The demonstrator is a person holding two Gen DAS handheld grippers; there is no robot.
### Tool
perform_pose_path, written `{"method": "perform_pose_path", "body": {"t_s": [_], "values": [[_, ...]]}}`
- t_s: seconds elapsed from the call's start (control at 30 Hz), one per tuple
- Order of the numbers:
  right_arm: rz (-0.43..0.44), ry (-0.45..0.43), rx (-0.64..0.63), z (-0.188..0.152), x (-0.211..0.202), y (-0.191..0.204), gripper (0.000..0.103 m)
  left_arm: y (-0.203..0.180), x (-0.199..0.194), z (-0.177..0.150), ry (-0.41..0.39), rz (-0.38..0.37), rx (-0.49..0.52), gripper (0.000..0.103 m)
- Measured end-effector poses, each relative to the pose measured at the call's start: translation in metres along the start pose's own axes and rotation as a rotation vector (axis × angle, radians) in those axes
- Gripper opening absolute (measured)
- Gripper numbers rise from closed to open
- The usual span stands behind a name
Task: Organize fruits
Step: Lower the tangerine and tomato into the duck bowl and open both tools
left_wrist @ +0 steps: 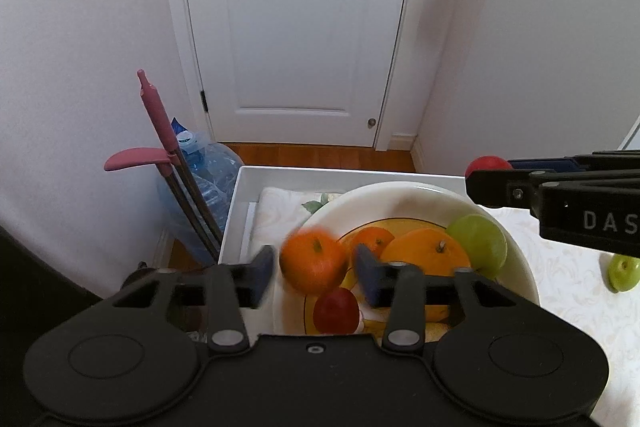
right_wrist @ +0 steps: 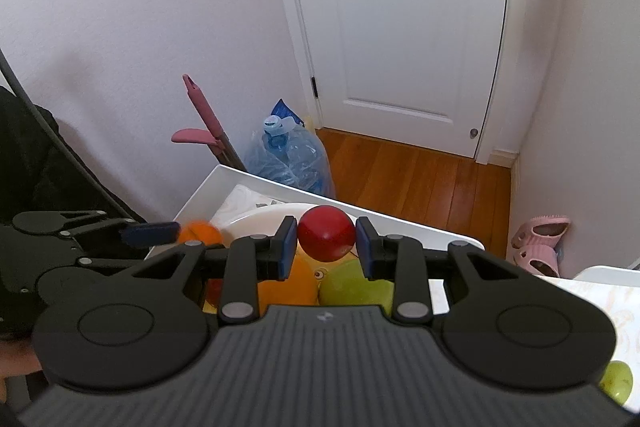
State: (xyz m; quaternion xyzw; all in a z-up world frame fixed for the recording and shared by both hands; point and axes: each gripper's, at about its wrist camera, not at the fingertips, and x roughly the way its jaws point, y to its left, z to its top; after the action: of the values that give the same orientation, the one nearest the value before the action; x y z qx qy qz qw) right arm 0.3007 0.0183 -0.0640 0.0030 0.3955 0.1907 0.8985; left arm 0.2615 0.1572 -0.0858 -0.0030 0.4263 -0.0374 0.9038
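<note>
- My left claw [left_wrist: 314, 269] stands partly open over the bowl [left_wrist: 516, 259]; a blurred small orange [left_wrist: 314, 259] sits between the blue pads [left_wrist: 262, 273], and I see a gap on each side, so the pads do not press on it.
- My right claw [right_wrist: 326, 245] is clamped on a smooth, glossy red fruit [right_wrist: 327, 233], one blue pad on each side, held above the bowl's far rim.
- Only writing I can read: white letters "DAS" on the black body of the right claw as seen from the left wrist camera; the rest is cut off.
- Bowl is round, white and glazed, with a yellow painted centre. In it: a large orange [left_wrist: 426, 253] with a stem, another small orange [left_wrist: 374, 239] behind, a smooth green apple [left_wrist: 478, 241] and a dark red fruit [left_wrist: 335, 311] at the near side.
- Second green apple [left_wrist: 622, 273] lies on the table [left_wrist: 568, 291], apart from the bowl; pale cloth with a faint scroll pattern.
- Bowl rests in a white, straight-walled tray [left_wrist: 240, 211].
- Beyond: white panelled door [left_wrist: 296, 39], clear blue water jug [left_wrist: 212, 171], pink mop handle [left_wrist: 156, 111], wooden floor [right_wrist: 420, 171].
</note>
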Motion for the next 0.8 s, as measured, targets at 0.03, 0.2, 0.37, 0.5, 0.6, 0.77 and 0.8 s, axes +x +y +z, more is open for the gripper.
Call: {"method": "perform_pose_path", "body": {"t_s": [0.03, 0.2, 0.37, 0.5, 0.6, 0.77, 0.8], "values": [[0.001, 0.001, 0.002, 0.001, 0.0, -0.001, 0.046, 0.001, -0.002, 0.001, -0.01, 0.001, -0.001, 0.072], [0.005, 0.001, 0.009, 0.005, 0.0, -0.003, 0.046, 0.001, -0.017, 0.0, -0.048, 0.014, 0.002, 0.083], [0.018, 0.014, 0.004, 0.01, 0.007, -0.003, 0.046, -0.001, -0.029, -0.003, -0.072, 0.036, 0.017, 0.094], [0.037, 0.048, 0.008, 0.012, 0.024, -0.001, 0.046, 0.001, -0.032, -0.005, -0.069, 0.042, 0.013, 0.095], [0.046, 0.072, 0.005, 0.011, 0.039, 0.002, 0.046, 0.005, -0.031, -0.008, -0.061, 0.052, 0.009, 0.096], [0.044, 0.09, 0.018, 0.007, 0.055, 0.003, 0.048, 0.008, -0.029, -0.015, -0.052, 0.078, 0.014, 0.1], [0.042, 0.09, 0.024, 0.007, 0.056, 0.003, 0.048, 0.007, -0.028, -0.015, -0.051, 0.084, 0.016, 0.1]]}}
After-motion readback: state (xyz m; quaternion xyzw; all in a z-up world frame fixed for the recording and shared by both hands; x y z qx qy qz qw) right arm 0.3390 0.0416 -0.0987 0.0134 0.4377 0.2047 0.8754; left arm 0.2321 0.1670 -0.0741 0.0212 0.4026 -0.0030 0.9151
